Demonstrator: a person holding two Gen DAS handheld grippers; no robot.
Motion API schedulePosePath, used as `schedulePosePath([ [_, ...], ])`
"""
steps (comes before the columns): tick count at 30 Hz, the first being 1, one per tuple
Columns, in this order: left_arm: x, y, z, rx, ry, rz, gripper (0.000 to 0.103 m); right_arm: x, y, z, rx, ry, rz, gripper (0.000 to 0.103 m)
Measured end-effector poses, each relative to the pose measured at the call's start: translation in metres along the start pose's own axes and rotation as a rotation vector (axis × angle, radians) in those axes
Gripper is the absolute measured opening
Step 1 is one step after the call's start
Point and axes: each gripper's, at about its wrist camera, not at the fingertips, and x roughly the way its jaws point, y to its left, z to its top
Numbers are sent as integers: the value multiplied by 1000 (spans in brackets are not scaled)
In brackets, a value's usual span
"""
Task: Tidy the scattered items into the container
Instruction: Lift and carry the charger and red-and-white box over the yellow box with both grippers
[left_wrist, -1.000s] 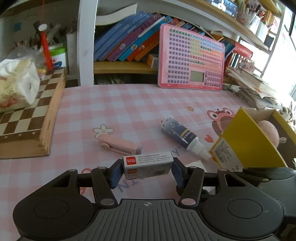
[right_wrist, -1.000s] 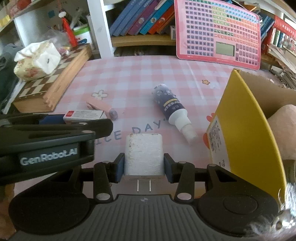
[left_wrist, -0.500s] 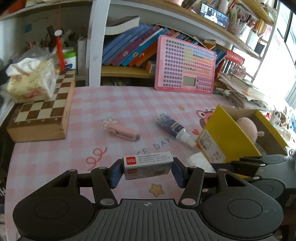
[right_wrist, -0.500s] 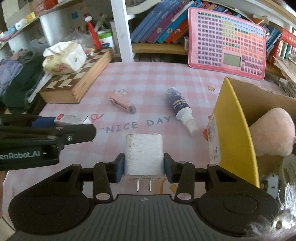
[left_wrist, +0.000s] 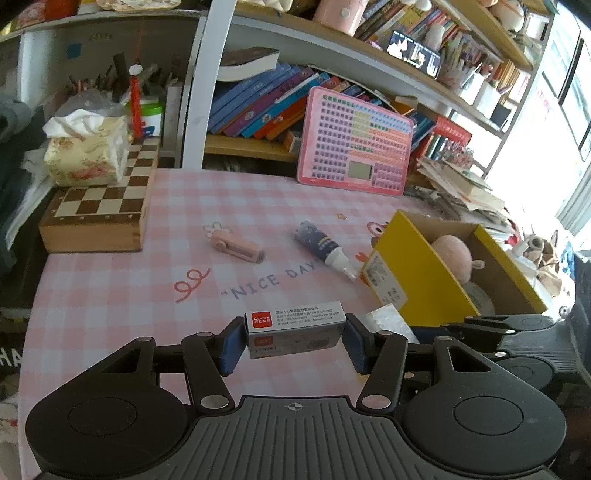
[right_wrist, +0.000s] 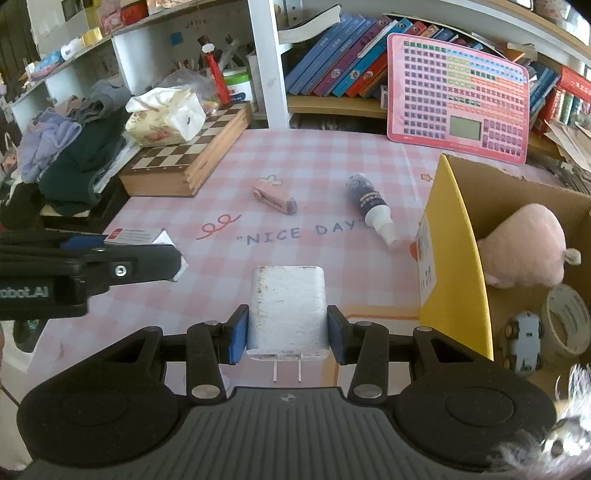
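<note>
My left gripper (left_wrist: 293, 341) is shut on a small grey staple box (left_wrist: 293, 326) with a red label, held above the pink checked tablecloth. My right gripper (right_wrist: 287, 334) is shut on a white plug charger (right_wrist: 287, 312), prongs toward the camera, just left of the yellow cardboard box (right_wrist: 456, 251). In that box lie a pink plush toy (right_wrist: 524, 245), a tape roll (right_wrist: 569, 319) and a toy car (right_wrist: 524, 341). On the cloth a pink folding item (right_wrist: 275, 195) and a dark spray bottle (right_wrist: 371, 206) lie flat. The left gripper's arm (right_wrist: 85, 262) shows at the left in the right wrist view.
A wooden chessboard box (left_wrist: 101, 214) with a tissue pack (left_wrist: 86, 151) stands at the far left. A pink keypad toy (left_wrist: 356, 142) leans on the bookshelf behind. Clothes (right_wrist: 70, 147) pile up beyond the table's left edge, and papers (left_wrist: 461, 188) stack at the right.
Both grippers have risen and drawn back from the table, each keeping its item; the bottle, the pink item and the box now look smaller and farther off.
</note>
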Motion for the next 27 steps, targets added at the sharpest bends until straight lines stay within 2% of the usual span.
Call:
schedulePosePath([
  [5, -17, 1, -10, -24, 5, -25, 55, -14, 7, -6, -8, -11, 4, 41],
  [16, -45, 14, -32, -97, 9, -66, 55, -37, 22, -33, -8, 31, 8, 41],
  [27, -70, 10, -49, -101, 2, -101, 55, -63, 35, -52, 0, 14, -9, 41],
])
